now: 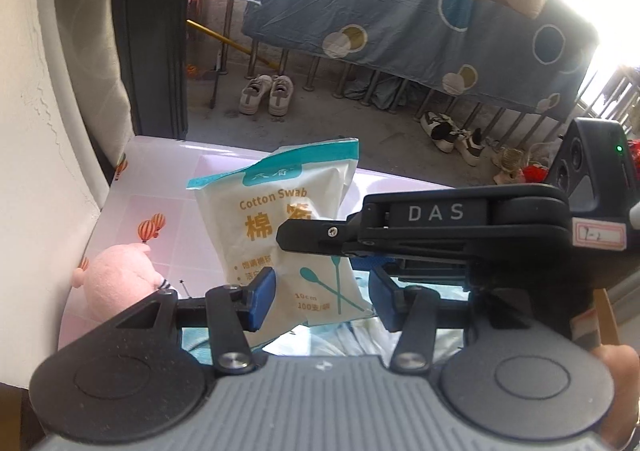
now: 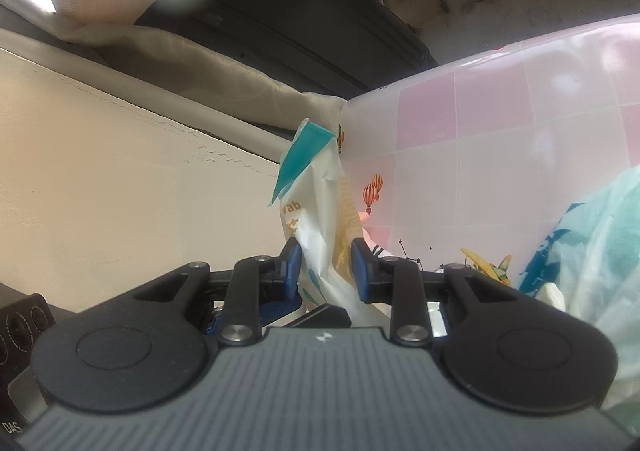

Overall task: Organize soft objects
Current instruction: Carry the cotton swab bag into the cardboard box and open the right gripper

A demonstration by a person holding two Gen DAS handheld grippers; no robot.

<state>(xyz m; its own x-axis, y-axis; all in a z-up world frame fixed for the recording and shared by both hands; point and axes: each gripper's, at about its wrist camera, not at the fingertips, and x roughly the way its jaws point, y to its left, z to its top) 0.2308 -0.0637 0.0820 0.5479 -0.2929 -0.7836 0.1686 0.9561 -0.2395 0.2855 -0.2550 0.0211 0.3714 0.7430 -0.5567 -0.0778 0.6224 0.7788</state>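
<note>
A white and teal cotton swab bag (image 1: 288,227) stands upright above the pink-tiled table (image 1: 180,187). My right gripper (image 1: 304,239) comes in from the right and is shut on the bag; in the right wrist view (image 2: 326,267) its blue pads pinch the crumpled bag (image 2: 320,203). My left gripper (image 1: 322,295) is open, its blue pads on either side of the bag's lower part and apart from it. A pink plush toy (image 1: 116,283) lies on the table to the left.
A cream wall (image 1: 40,171) borders the table's left side. A pale teal plastic bag (image 2: 592,259) lies on the table to the right. Beyond the table are a concrete floor with shoes (image 1: 266,93) and a hanging blue sheet (image 1: 400,3).
</note>
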